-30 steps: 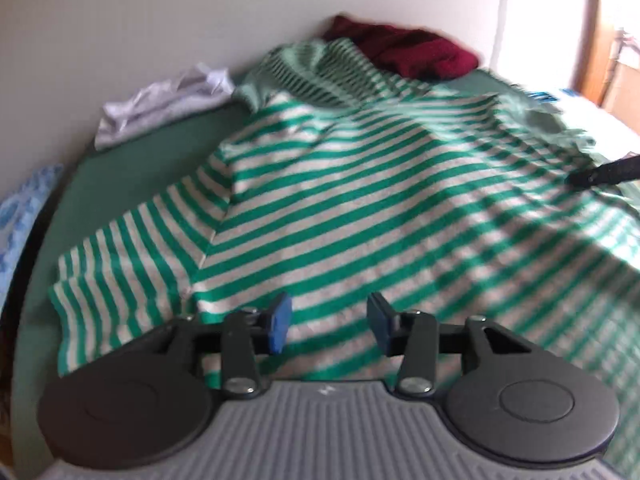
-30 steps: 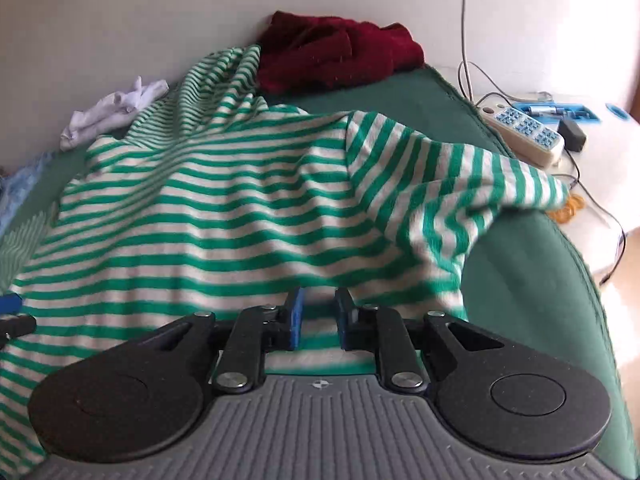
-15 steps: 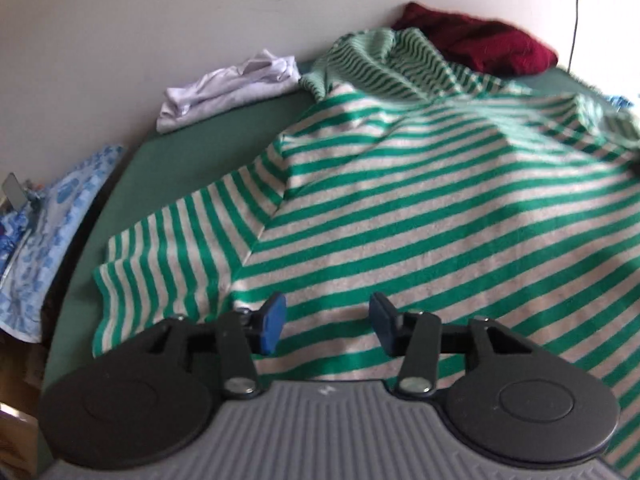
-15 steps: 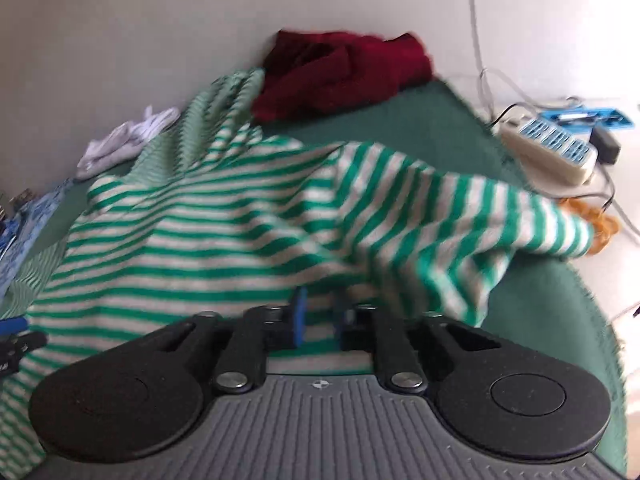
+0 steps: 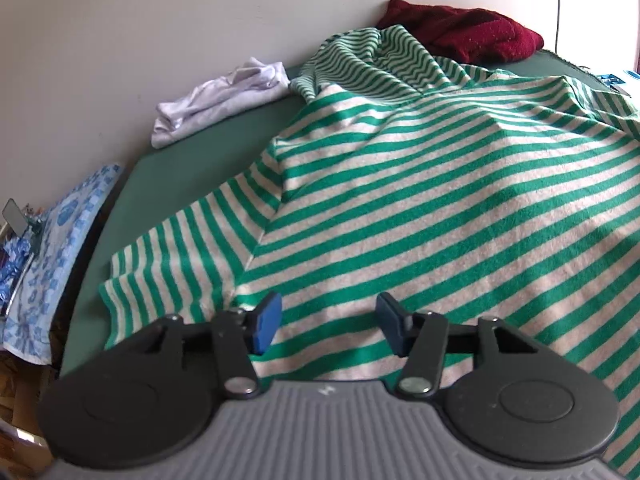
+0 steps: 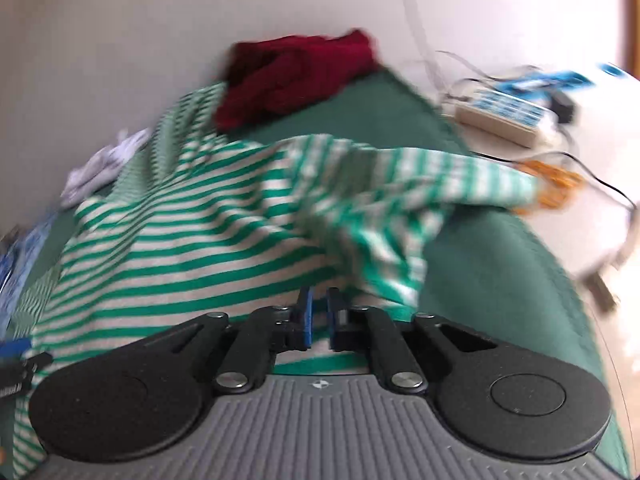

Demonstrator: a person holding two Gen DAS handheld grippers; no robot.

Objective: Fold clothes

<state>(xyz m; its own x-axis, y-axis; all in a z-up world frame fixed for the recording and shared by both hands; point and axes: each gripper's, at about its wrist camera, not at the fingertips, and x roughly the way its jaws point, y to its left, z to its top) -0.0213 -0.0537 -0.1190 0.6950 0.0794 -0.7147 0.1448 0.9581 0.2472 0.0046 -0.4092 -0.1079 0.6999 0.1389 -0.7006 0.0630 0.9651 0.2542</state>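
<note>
Green-and-white striped shirt spread across a green table, with a gripper at each near corner.

Nearest in the left wrist view, the left gripper hovers over the shirt's hem with its blue-padded jaws wide apart and nothing between them. In the right wrist view, which is blurred, the right gripper has its jaws narrowed onto the hem, pinching a fold of the striped cloth. Past the left jaws, one short sleeve lies flat toward the table's left edge. Past the right jaws, the other sleeve is lifted and stretched toward the right edge. Farther back, against the pale wall, sit a crumpled white garment and a dark red one. Off the table to the right lies a power strip with cables.
</note>
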